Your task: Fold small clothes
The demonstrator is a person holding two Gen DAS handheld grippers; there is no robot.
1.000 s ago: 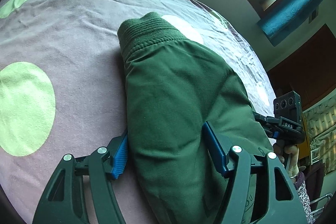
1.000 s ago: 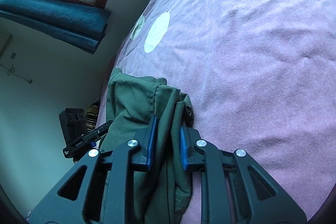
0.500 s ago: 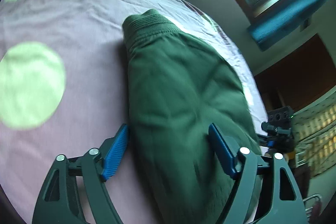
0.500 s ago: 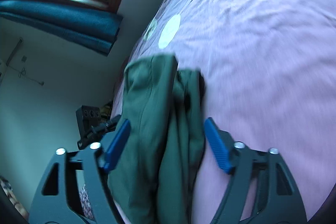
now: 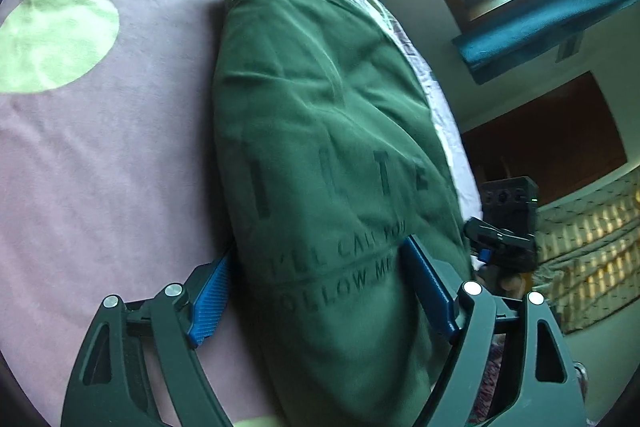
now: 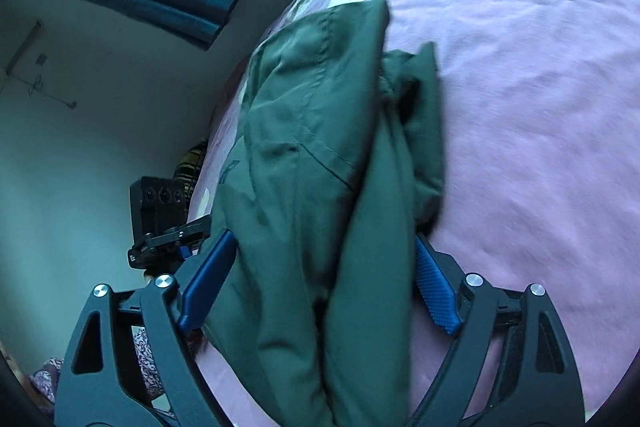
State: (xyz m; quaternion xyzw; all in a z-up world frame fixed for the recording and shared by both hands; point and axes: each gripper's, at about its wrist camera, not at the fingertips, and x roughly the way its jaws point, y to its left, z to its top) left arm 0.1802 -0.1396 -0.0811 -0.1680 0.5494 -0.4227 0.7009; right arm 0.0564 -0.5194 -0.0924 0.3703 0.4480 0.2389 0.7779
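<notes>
A dark green small garment (image 5: 320, 131) lies folded in a long bundle on a pink bedsheet (image 5: 100, 167). Its ribbed hem is at the far end and dark printed lettering runs across it near my left gripper (image 5: 320, 291). That gripper is open, its blue pads apart on either side of the bundle. In the right wrist view the same garment (image 6: 320, 155) runs between the wide-open fingers of my right gripper (image 6: 320, 287). The cloth passes between the blue pads without being pinched.
The sheet has pale green and white dots (image 5: 52, 35). A window with a teal blind (image 5: 540, 11) is on the far wall. The right gripper's camera block (image 5: 508, 223) shows past the bed edge, and the left one (image 6: 160, 211) in the right view.
My right gripper was shut on the garment's edge a second ago and has opened wide. Both grippers have drawn back a little along the bundle, so more cloth and the lettering show.
</notes>
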